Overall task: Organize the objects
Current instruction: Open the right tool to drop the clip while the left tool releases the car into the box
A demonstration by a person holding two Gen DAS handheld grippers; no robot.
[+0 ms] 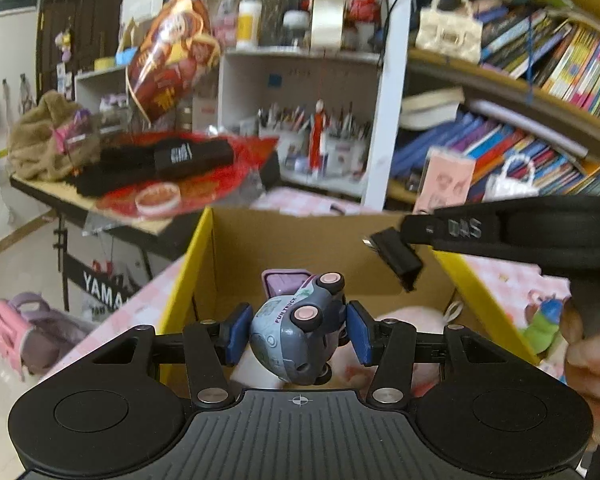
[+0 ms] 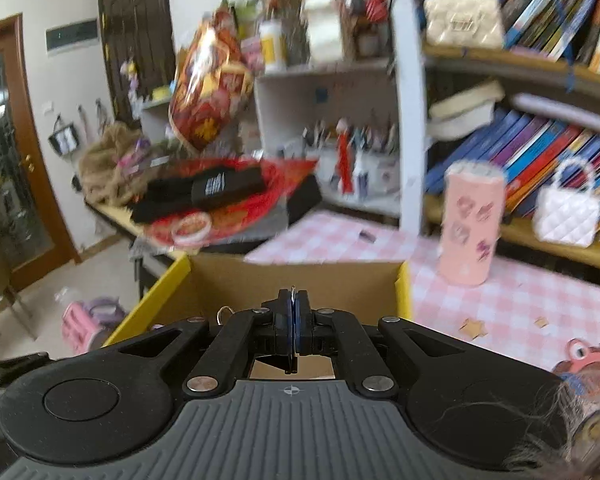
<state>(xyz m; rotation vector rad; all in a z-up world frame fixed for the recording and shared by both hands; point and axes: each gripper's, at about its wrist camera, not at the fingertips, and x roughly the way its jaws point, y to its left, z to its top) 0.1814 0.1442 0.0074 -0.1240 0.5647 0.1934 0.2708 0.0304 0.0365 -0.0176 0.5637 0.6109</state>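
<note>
Left gripper [image 1: 298, 330]: your blue pads [image 1: 236, 334] pinch the toy truck from both sides; the jaws stand partly spread to the width of the toy.
Toy truck [image 1: 296, 330]: grey-blue body with pink-hubbed wheels and "FUN TRUCK" lettering. You hold it turned on its side, wheels facing up and right, above the open box.
Cardboard box [image 1: 312, 240]: brown inside, yellow outside, open at the top. It sits on the pink checked tablecloth [image 2: 500, 300], directly ahead of both grippers.
Box contents: a pale pink soft item [image 1: 412, 316] lies on the floor of the box below the toy truck. Its exact kind cannot be told.
Right gripper [image 2: 293, 320]: your pads are pressed together on a thin metal wire piece [image 2: 292, 290] that shows just above them. What it belongs to cannot be told. A small metal ring [image 2: 225, 314] shows just left of the fingers.
Right gripper, seen from the left wrist view [image 1: 396, 256]: it reaches in from the right above the far right part of the box.
Pink cylinder container [image 2: 470, 224]: upright on the tablecloth, right of the box and apart from it.
White quilted handbag [image 2: 566, 212]: on the low bookshelf, right of the pink container.
Wooden star pieces [image 2: 474, 328]: flat on the tablecloth, near right of the box.
</note>
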